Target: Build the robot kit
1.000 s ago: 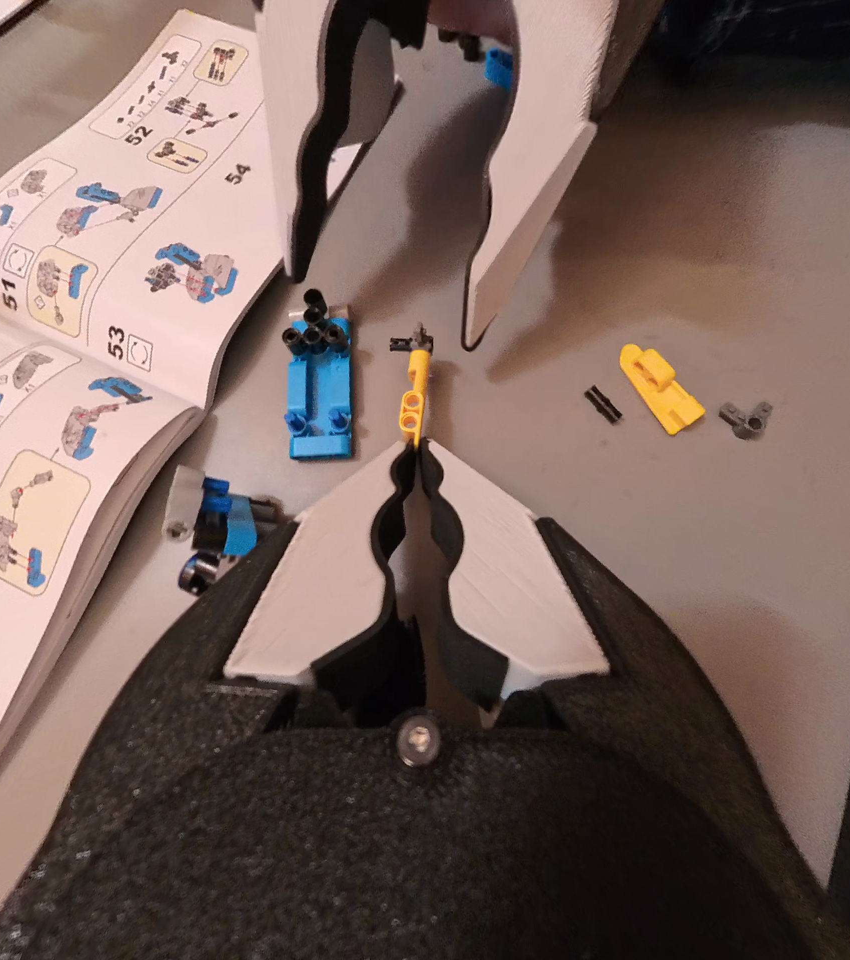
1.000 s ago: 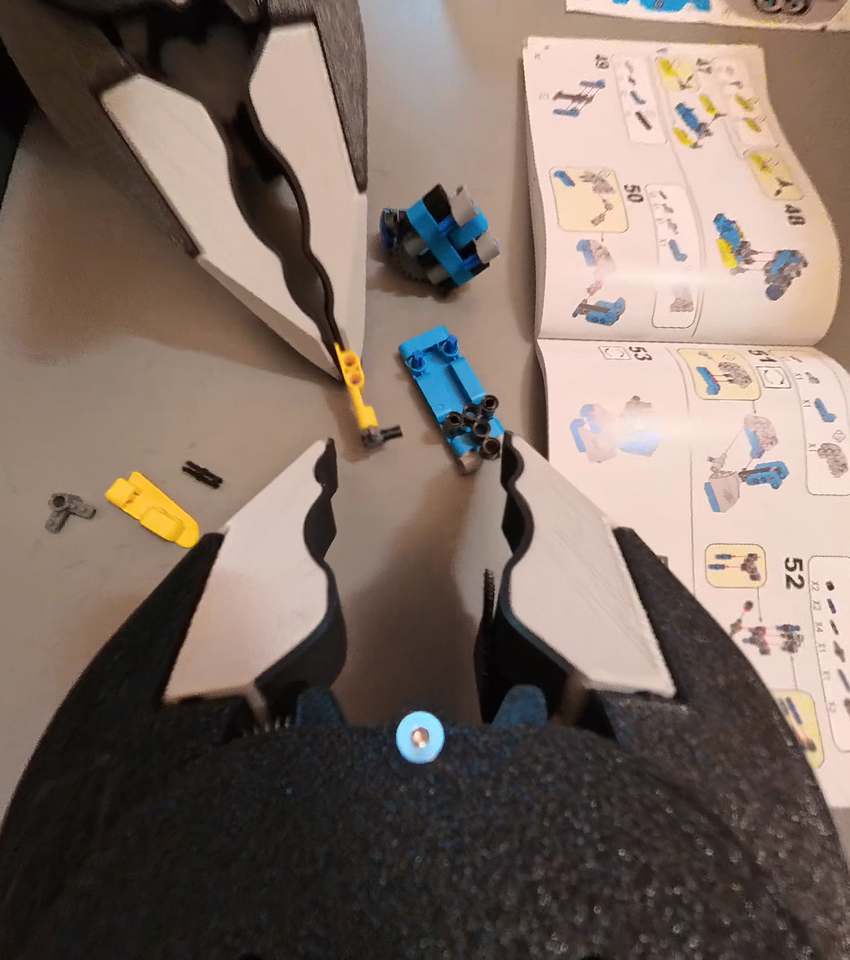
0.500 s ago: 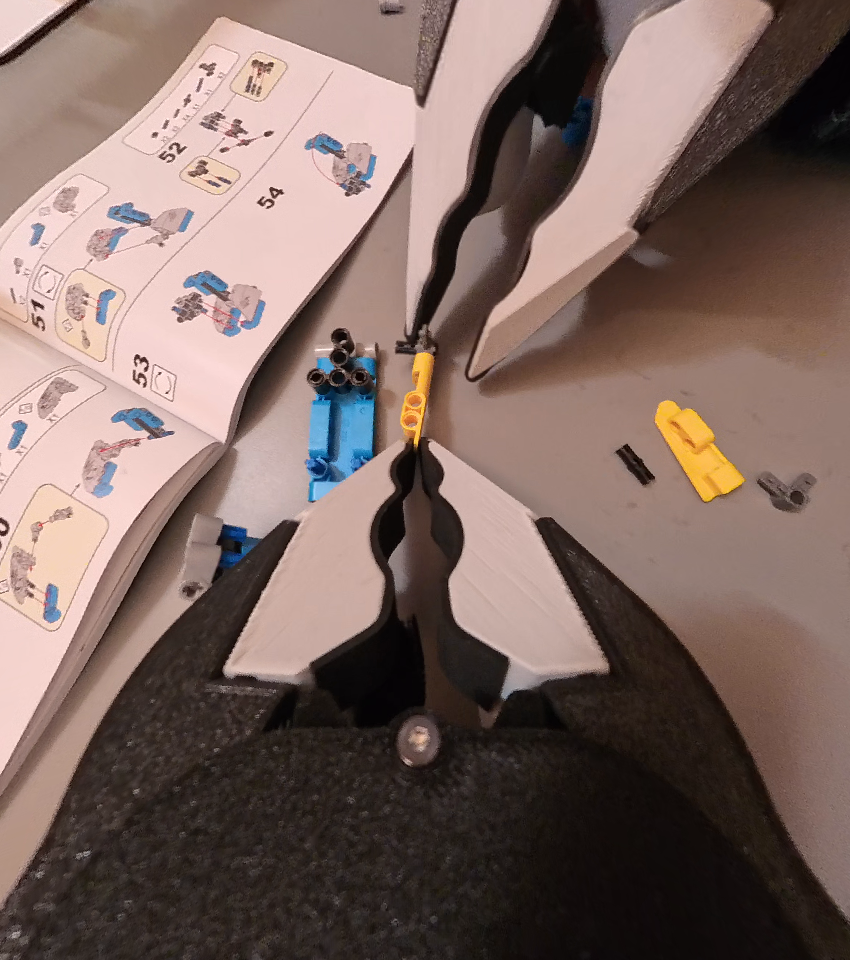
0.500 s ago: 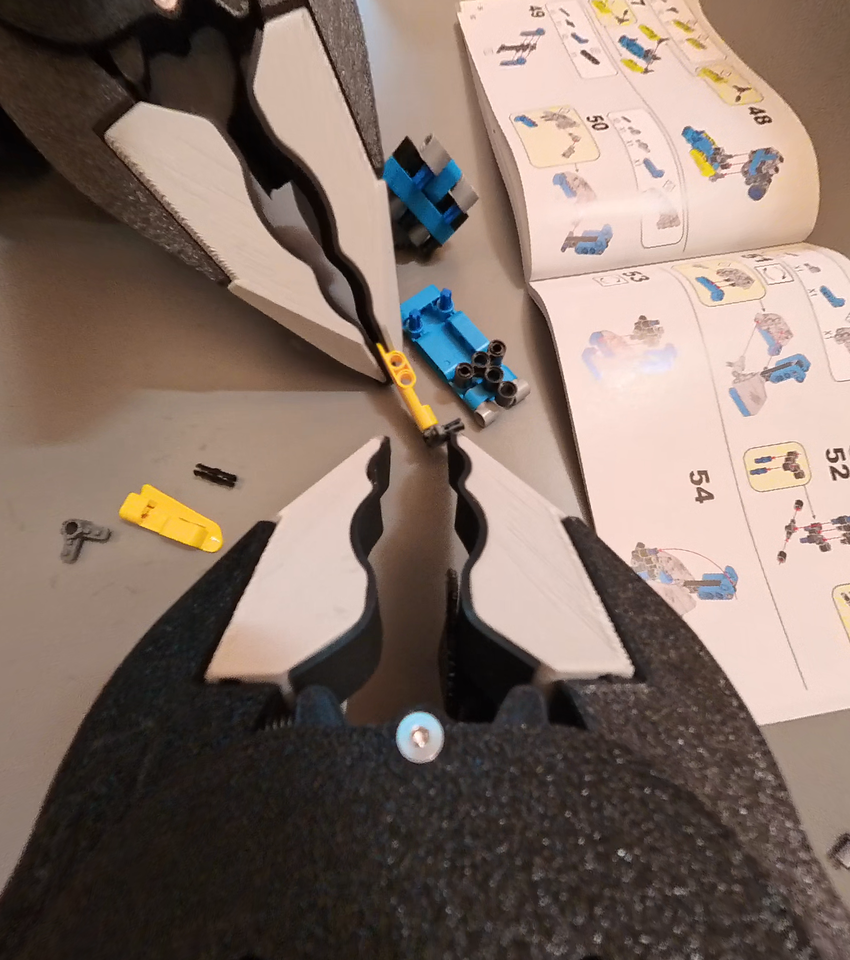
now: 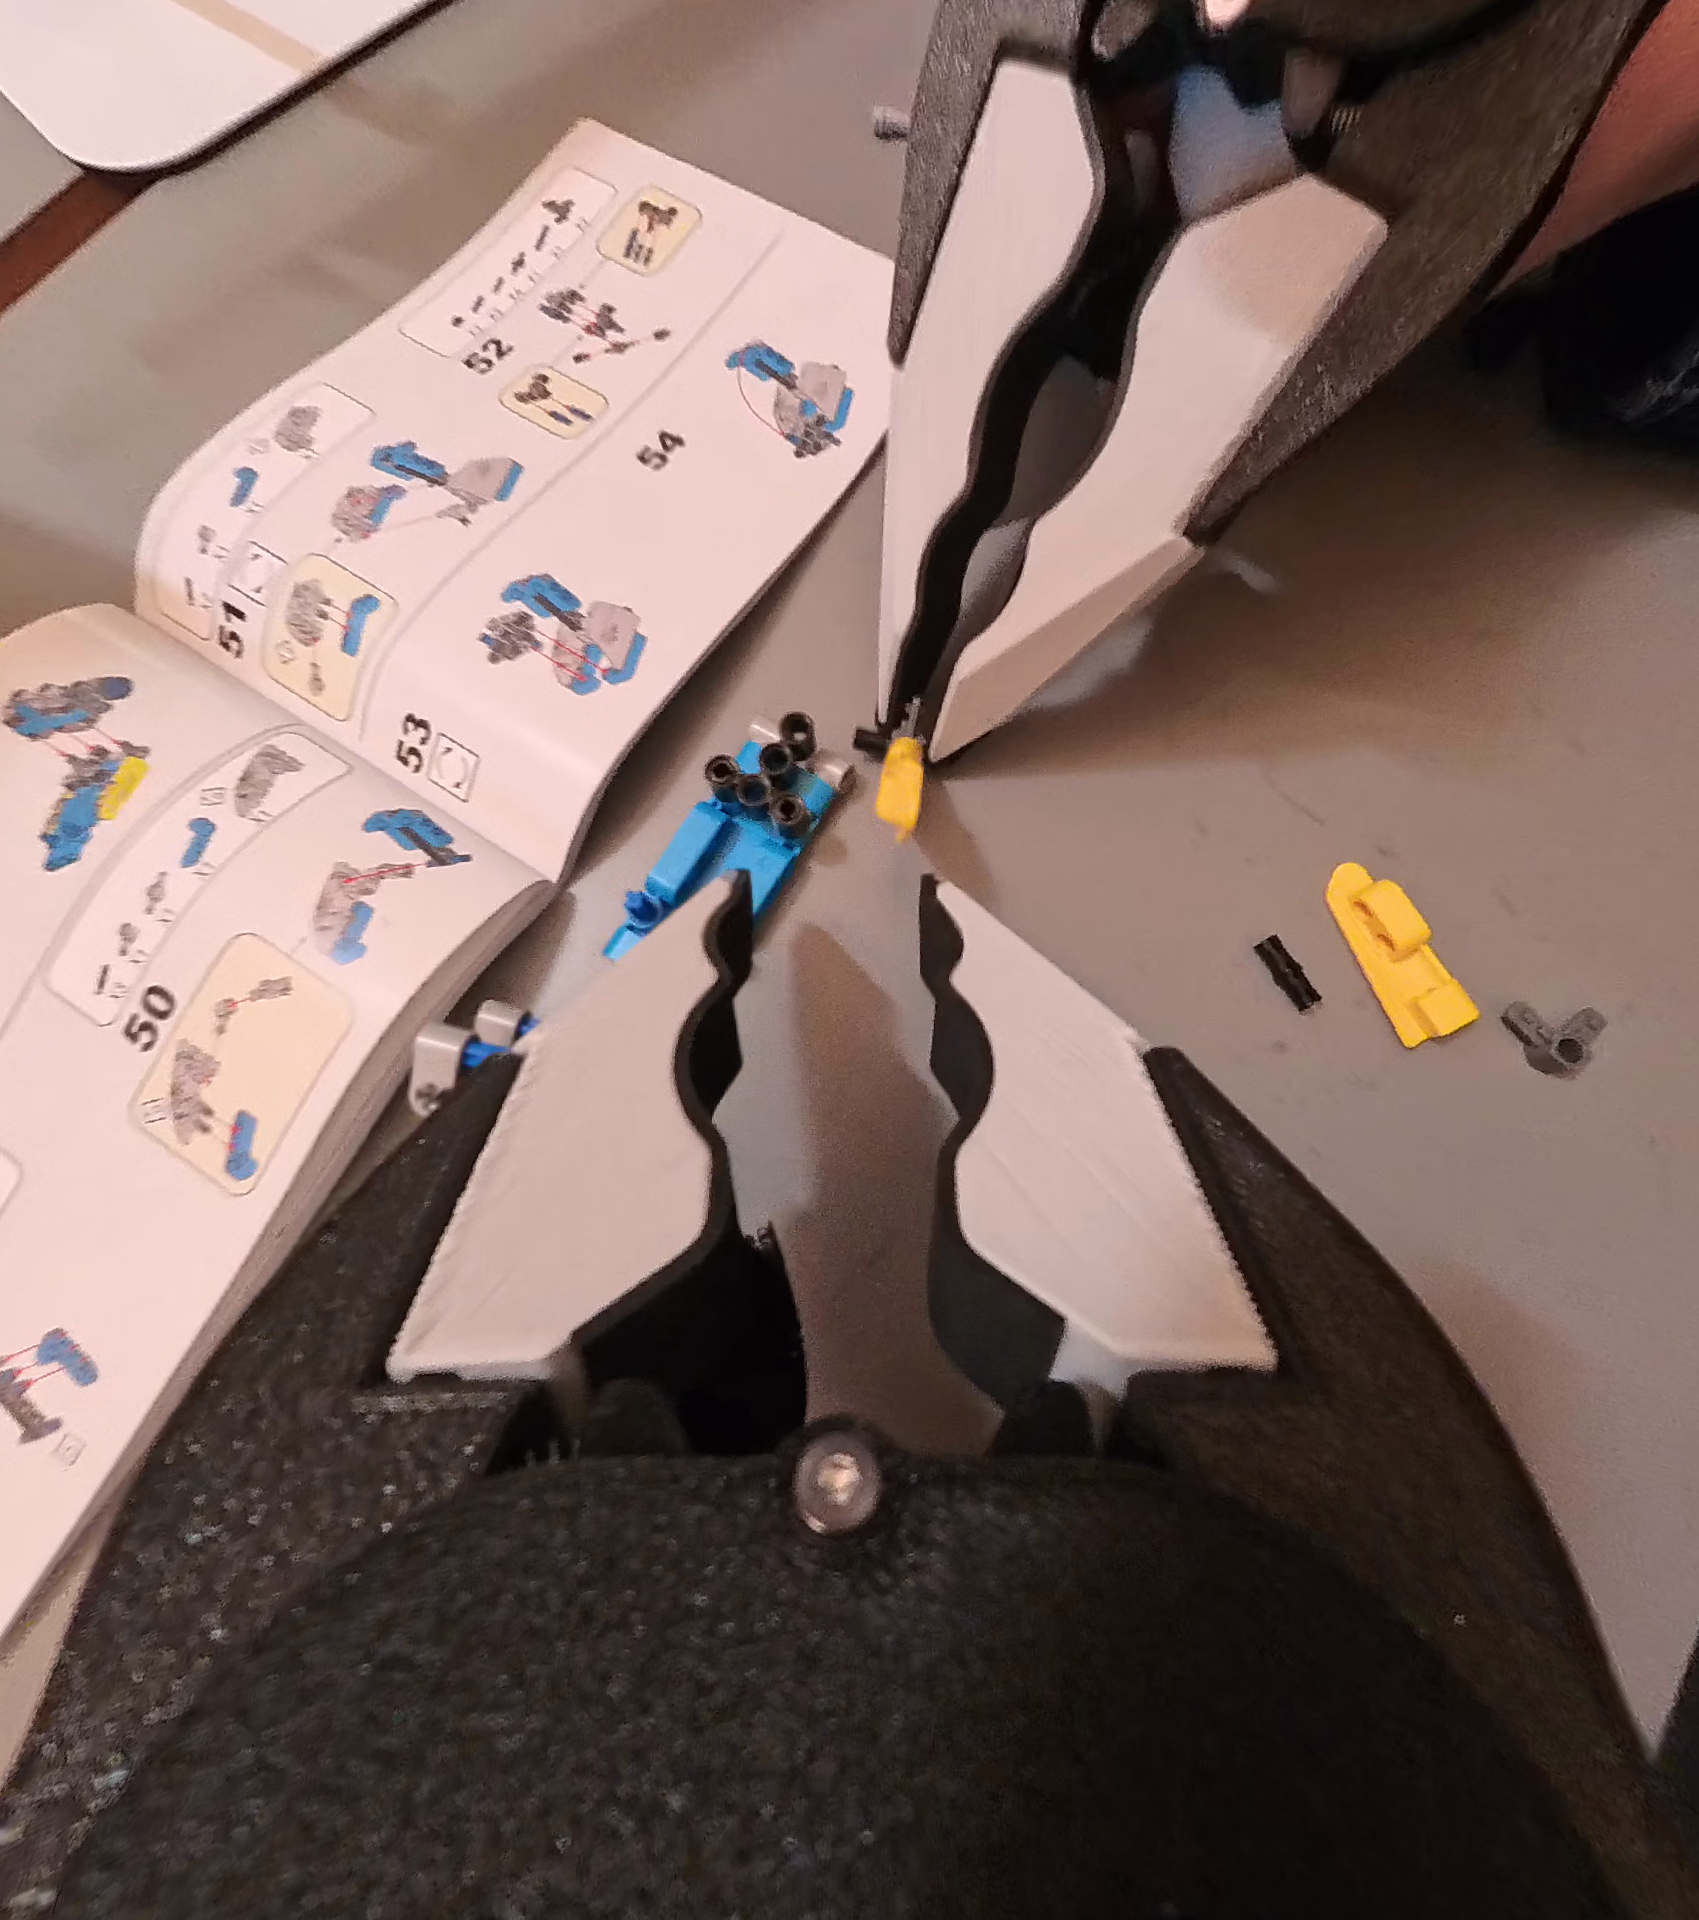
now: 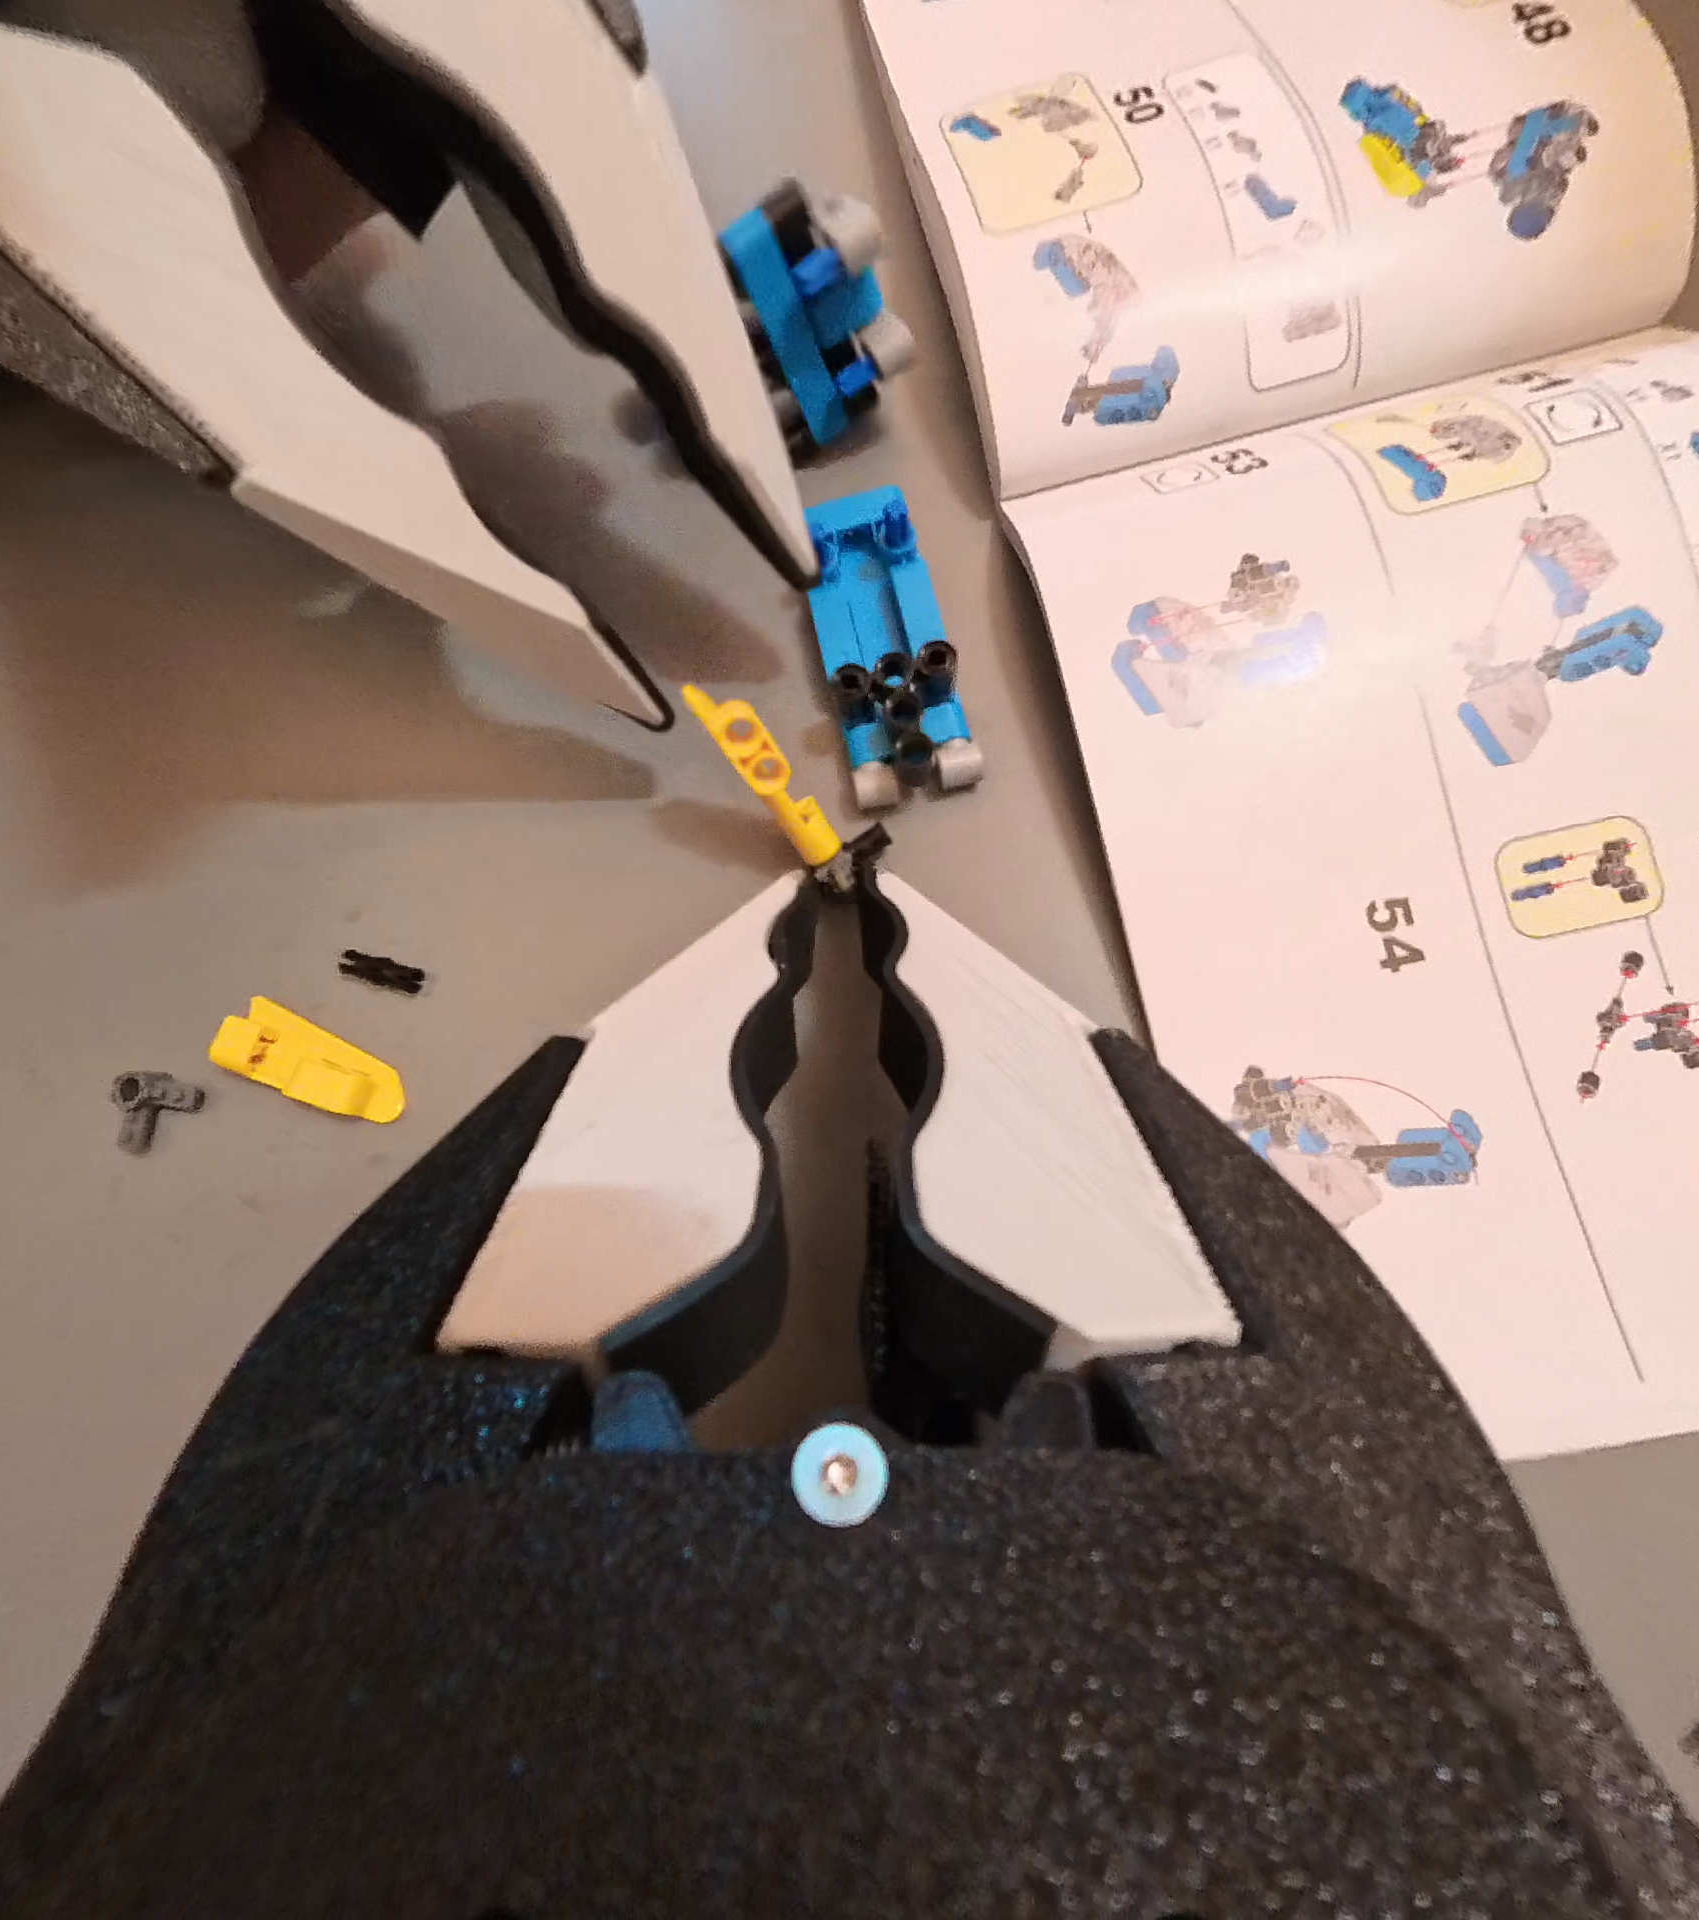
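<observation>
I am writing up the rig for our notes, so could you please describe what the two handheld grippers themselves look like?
Both look alike. The left gripper and right gripper each have a speckled black, foam-like body tapering into two pale grey wedge jaws lined with wavy black rubber pads. A small screw sits at the centre of each body, on a light blue washer on the right one.

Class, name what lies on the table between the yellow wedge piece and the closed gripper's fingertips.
In the right wrist view, a small black pin lies between the yellow wedge piece and the right gripper; otherwise bare grey table.

Right hand-held gripper (image 6: 837, 878) pinches yellow rod's (image 6: 760, 767) black tip
</observation>
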{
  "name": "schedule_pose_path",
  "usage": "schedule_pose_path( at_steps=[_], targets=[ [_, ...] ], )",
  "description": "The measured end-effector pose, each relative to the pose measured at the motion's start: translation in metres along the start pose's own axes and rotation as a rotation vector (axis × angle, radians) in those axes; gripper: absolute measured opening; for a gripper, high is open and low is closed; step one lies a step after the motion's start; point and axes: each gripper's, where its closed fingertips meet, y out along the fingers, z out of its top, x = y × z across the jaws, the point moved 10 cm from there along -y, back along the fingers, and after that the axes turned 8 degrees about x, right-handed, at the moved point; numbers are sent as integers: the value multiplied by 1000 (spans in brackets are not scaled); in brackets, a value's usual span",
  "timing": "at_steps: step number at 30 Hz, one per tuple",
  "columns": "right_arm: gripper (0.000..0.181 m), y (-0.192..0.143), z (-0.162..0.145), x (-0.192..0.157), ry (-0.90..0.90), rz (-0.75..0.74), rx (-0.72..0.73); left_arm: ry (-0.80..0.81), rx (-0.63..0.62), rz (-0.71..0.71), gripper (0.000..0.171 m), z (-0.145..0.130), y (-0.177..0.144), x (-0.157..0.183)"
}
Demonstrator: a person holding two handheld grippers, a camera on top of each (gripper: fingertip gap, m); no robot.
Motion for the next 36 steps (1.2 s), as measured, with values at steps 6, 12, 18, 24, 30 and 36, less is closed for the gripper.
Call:
schedule_pose_path(
  at_steps=[6, 12, 18, 24, 30, 36],
  targets=[
    [7, 2, 5, -5, 11, 39, -3, -13, -13, -91, 51, 11, -6, -10],
    [7, 3, 10, -11, 40, 33, -13, 36, -70, -178, 43, 11, 1, -12],
    [7, 4, 9, -14, 48, 26, -12, 55, -41, -148, 41, 11, -3, -10],
    [7, 7, 4, -10, 127, 47, 12, 48, -78, -198, 67, 12, 3, -25],
    [7, 9, 1, -5, 245, 66, 50, 109, -93, -232, 70, 18, 15, -22],
    [7, 6, 2, -2, 282, 38, 73, 152, -114, -203, 51, 17, 18, -21]
  ],
)
